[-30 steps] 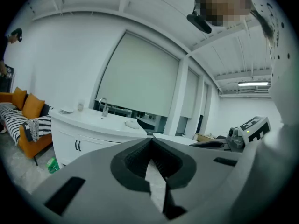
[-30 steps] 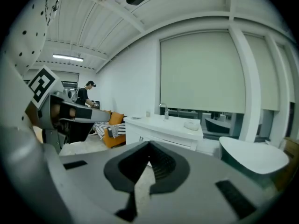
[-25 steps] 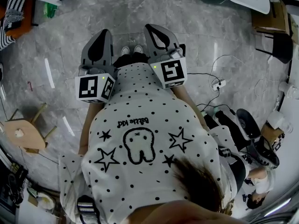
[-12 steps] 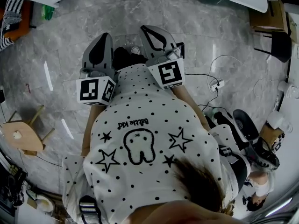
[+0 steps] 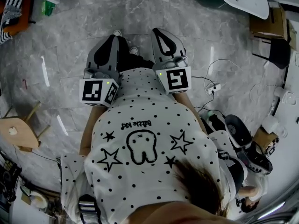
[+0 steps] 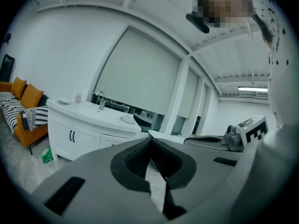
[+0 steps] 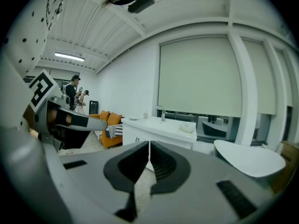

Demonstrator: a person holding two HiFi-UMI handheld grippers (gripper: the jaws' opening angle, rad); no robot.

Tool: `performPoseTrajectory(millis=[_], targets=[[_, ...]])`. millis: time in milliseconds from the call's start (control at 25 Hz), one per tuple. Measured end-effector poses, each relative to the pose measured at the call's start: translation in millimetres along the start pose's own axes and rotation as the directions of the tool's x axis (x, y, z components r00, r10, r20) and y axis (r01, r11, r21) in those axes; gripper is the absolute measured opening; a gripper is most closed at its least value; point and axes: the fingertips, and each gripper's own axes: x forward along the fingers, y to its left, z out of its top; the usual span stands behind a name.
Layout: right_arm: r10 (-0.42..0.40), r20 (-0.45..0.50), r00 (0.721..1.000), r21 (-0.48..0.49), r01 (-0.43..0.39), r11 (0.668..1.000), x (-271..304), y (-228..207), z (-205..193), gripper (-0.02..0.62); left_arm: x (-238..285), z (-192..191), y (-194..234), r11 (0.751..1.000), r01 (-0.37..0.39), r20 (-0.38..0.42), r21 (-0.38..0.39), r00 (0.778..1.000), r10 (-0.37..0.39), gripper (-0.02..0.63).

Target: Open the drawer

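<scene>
A white cabinet (image 6: pixel 79 129) with a sink counter stands across the room, and in the right gripper view the cabinet (image 7: pixel 156 130) sits straight beyond the jaws. Its fronts carry dark handles (image 6: pixel 71 136); I cannot tell which front is a drawer. Both grippers are far from it, held side by side in front of the person's dotted shirt over the grey marble floor (image 5: pixel 70 45). My left gripper (image 5: pixel 112 38) is shut and empty. My right gripper (image 5: pixel 158 31) is shut too, with nothing between its jaws. Each gripper shows at the edge of the other one's view.
An orange sofa (image 6: pixel 23 106) stands left of the cabinet. A round white table (image 7: pixel 250 160) is at the right. On the floor are a wooden stool (image 5: pixel 16 132), a power strip with cables (image 5: pixel 212 87) and cardboard boxes (image 5: pixel 266 20). Other people stand at the lower right (image 5: pixel 252 164).
The person has stepped forward: the feet have shifted under the grippers and the floor, stool and cables have slid in the head view. Both grippers stay shut and side by side.
</scene>
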Motion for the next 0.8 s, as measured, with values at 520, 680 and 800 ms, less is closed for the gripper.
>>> performPoseTrajectory(millis=[520,680,800], targets=[[-0.033,-0.005,0.999,0.02,0.033,0.999,79.2,-10.2,24.9,0.015,60.1,39.9,59.0,0.998,0.059,0.005,0.019,0.998,-0.059,0.005],[-0.053,0.011,0.999,0.016,0.053,0.998,105.2,-12.3,36.9,0.015,78.2,56.7,80.7,0.996,0.081,0.029,0.025,0.996,-0.082,0.005],[-0.086,0.019,0.996,0.018,0.085,0.996,117.1,-16.0,42.2,0.015,86.9,64.2,90.5,0.993,0.106,0.031,0.048,0.994,-0.108,0.005]])
